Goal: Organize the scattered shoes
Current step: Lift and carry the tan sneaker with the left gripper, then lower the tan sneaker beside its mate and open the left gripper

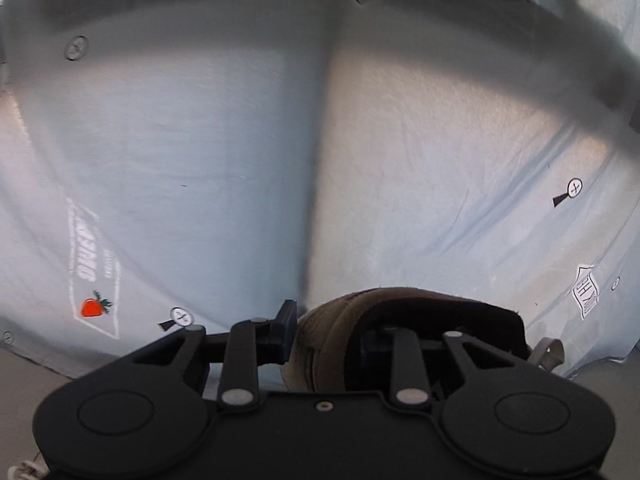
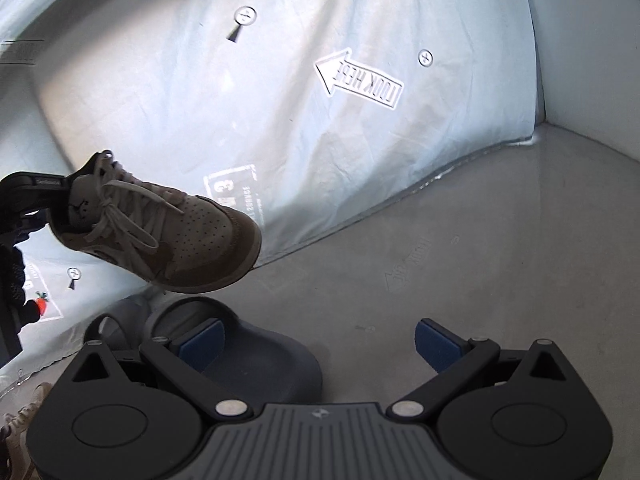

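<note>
- my left gripper point(image 1: 332, 340) pinches the brown sneaker point(image 2: 160, 224) at its heel collar, held up over the pale printed sheet point(image 2: 304, 128).
- my right gripper point(image 2: 320, 344) is spread above a dark grey clog point(image 2: 264, 356) on the near floor.
- risk: a thin collar grip could let the toe sag and the shoe slip.

Pale blue printed sheet point(image 2: 304, 128) spread over grey floor point(image 2: 480, 248); soft light.
</note>
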Demonstrator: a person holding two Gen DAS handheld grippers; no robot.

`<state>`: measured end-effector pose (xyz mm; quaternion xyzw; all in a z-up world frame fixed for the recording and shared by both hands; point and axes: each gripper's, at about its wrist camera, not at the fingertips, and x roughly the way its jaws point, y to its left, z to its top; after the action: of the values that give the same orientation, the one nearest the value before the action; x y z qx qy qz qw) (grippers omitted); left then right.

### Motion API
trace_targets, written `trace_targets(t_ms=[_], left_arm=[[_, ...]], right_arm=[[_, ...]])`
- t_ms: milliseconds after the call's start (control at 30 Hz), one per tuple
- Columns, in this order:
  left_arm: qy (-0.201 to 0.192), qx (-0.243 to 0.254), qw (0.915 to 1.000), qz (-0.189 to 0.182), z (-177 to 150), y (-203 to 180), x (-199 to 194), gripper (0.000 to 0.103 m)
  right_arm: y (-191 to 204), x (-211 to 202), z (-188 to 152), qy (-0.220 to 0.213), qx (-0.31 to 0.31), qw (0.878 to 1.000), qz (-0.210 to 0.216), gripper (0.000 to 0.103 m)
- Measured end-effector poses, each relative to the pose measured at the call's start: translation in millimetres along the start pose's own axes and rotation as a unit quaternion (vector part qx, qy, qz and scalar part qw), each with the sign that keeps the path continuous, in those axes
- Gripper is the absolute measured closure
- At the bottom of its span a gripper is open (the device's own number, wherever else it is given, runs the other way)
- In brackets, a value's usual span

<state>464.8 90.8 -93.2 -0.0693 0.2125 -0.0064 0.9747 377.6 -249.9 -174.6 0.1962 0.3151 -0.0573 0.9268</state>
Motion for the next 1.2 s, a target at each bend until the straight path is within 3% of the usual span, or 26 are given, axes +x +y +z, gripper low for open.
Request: trace_targets(t_ms=[267,467,633,767,867,1000,1200], left_arm=[[-0.015,-0.056,0.9967,0.057,-27,61,-113,0.075],[-0.008,-0.126,0.9844,0.123,-54,107,-169,0.075],[-0.015,-0.191,0.9626,0.191,-69,147,-176,0.075],[-0.024,-0.209,0.9456,0.248,-77,163,-164,0.075],[-0.018,-0.194,0.9415,0.275,-80,158,-157,0.074],[0.033,-0.188,0.9434,0.271,-97,141,-152,0.073],[0.143,-0.179,0.9477,0.221,-139,108,-141,0.073]], right_arm=[[18,-63,-22,-0.011,-0.009,1.000,0.013,0.002],[34,-93,-39,-0.011,-0.026,0.999,0.029,0.002],[47,-110,-47,-0.014,-0.050,0.998,0.043,0.002],[57,-121,-52,-0.014,-0.069,0.996,0.054,0.002],[61,-123,-53,-0.014,-0.079,0.995,0.057,0.002],[63,-129,-55,-0.021,-0.092,0.994,0.054,0.002],[54,-127,-57,-0.020,-0.071,0.997,0.038,0.002]])
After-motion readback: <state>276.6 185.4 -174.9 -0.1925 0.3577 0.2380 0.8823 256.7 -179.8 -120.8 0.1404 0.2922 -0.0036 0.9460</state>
